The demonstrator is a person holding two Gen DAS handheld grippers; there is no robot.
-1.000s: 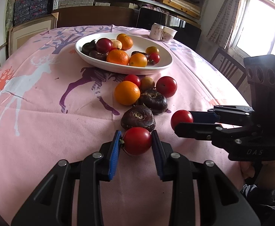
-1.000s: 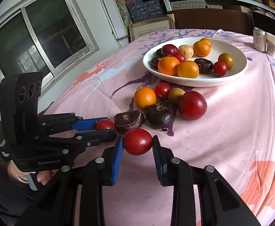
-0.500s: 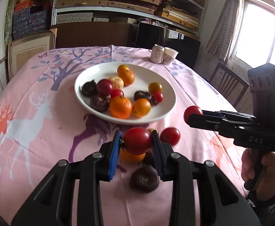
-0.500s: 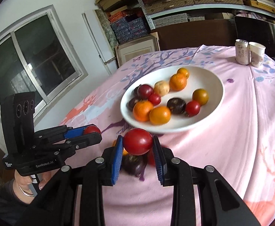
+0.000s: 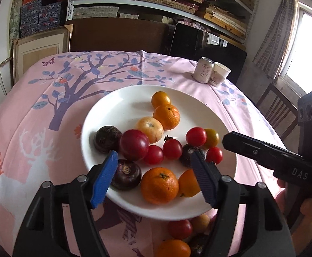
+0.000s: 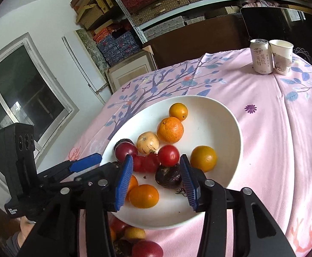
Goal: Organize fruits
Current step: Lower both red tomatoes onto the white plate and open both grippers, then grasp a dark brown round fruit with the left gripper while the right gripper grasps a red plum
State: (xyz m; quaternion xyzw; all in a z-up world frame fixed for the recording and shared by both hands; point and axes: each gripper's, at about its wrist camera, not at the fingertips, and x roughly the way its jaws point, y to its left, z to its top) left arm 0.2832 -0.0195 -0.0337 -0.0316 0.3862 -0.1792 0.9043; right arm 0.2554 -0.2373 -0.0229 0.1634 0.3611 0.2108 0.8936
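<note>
Tablecloth (image 5: 38,132) pink, printed with purple tree, blue leaves, white and orange deer. Plate (image 5: 117,111) plain white, bearing orange mandarins (image 5: 159,186), red tomatoes (image 5: 172,148), dark purple fruits (image 5: 126,174). Gripper pads (image 5: 103,182) blue on black frames. Far can (image 6: 261,56) white

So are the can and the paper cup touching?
Touching. The right wrist view shows the can and paper cup side by side with no tablecloth showing between their sides.

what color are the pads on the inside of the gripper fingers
Blue, ribbed pads on black fingers; clearest in the left wrist view.
</note>
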